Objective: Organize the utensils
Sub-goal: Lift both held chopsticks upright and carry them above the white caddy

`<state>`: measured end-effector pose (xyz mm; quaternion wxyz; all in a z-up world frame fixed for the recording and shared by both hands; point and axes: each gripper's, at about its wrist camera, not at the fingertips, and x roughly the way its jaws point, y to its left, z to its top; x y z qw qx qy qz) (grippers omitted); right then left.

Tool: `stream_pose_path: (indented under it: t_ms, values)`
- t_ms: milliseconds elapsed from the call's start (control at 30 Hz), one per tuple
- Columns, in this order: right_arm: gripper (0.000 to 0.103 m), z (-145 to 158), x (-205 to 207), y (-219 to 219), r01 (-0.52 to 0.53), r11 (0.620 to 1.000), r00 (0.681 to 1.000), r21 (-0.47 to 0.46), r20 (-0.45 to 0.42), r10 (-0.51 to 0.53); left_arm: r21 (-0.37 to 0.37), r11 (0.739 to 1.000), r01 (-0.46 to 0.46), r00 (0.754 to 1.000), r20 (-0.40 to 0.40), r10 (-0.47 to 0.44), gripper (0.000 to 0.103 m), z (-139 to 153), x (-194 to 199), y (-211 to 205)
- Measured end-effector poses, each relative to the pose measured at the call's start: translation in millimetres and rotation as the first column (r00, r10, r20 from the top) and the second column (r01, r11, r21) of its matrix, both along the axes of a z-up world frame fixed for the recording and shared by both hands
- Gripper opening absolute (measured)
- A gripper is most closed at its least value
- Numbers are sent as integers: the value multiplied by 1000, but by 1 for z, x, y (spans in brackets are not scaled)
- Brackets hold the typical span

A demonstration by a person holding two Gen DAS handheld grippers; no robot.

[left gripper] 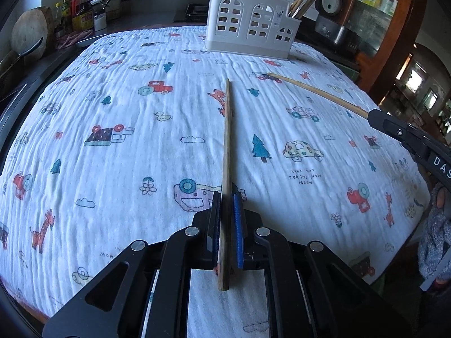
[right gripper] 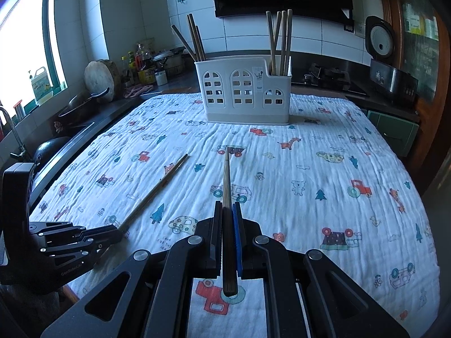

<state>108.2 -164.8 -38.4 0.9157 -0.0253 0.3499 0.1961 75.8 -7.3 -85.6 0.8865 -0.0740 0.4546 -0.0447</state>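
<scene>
Left gripper (left gripper: 226, 205) slightly parted, chopstick (left gripper: 226, 152) lying loose between its pads, gap visible on the right side, tip resting on the cloth (left gripper: 112, 169). Right gripper (right gripper: 227, 211) closed tight on a second chopstick (right gripper: 226, 180). White holder (right gripper: 242, 95) upright at far end of tabletop, chopsticks standing in both end compartments
</scene>
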Motion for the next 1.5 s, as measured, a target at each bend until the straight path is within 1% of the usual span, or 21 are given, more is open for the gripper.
stream_pose_path:
  t_ms: [33, 67, 167, 267, 300, 333, 367, 500, 600, 733, 933, 1000, 1100, 1167, 1367, 1500]
  values:
    - [7, 0, 0, 0, 0, 1000, 1000, 0, 1, 0, -6, 1000, -1, 1000, -3, 1, 14, 0, 0, 0]
    - [7, 0, -1, 0, 0, 1000, 1000, 1, 1, 0, -5, 1000, 0, 1000, -5, 0, 14, 0, -1, -1]
    - [7, 1, -1, 0, 0, 1000, 1000, 0, 3, 0, 32, 999, 12, 1000, -11, -11, 14, 0, -1, -5]
    - [7, 1, -1, 0, 0, 1000, 1000, 2, 6, 0, 27, 1000, 7, 1000, -30, -6, 13, 1, 1, -5]
    - [7, 2, -1, 0, -1, 1000, 1000, 3, 6, 1, 22, 1000, 8, 999, -36, -7, 12, 1, 1, -4]
    - [7, 3, -1, 0, -2, 1000, 1000, 4, 8, 2, 26, 1000, 8, 999, -40, -7, 8, 1, 2, -4]
    - [7, 4, -1, 1, -3, 1000, 1000, 4, 9, 3, 34, 999, 10, 999, -45, -8, 7, 1, 3, -3]
    - [7, 7, -1, 2, -8, 1000, 1000, 5, 14, 8, 28, 998, 51, 996, -74, -49, 6, 4, 6, -4]
    - [7, 9, -1, 4, -14, 1000, 1000, 1, 21, 14, 50, 995, 85, 992, -101, -80, 6, 4, 8, -6]
    - [7, 13, -1, 3, -16, 1000, 999, 5, 31, 15, 17, 995, 94, 986, -142, -91, 6, 4, 14, -2]
    - [7, 13, -1, 5, -19, 1000, 999, 5, 29, 19, -26, 997, 74, 985, -154, -77, 7, 3, 16, 3]
    - [7, 14, -1, 5, -20, 1000, 999, 5, 30, 20, -11, 996, 92, 985, -145, -92, 6, 4, 15, 1]
    - [7, 17, -2, 5, -22, 1000, 999, 3, 38, 22, -17, 995, 94, 986, -136, -95, 6, 9, 15, 3]
    - [7, 18, -2, 5, -21, 1000, 999, 3, 42, 21, -21, 996, 89, 990, -111, -90, 6, 17, 15, 6]
    - [7, 22, 1, 3, -18, 1000, 999, 7, 50, 17, -19, 998, 62, 998, 3, -62, 6, 53, 14, 15]
    - [7, 26, 3, 4, -24, 1000, 998, 11, 59, 23, -14, 999, 49, 994, 102, -47, 6, 77, 14, 17]
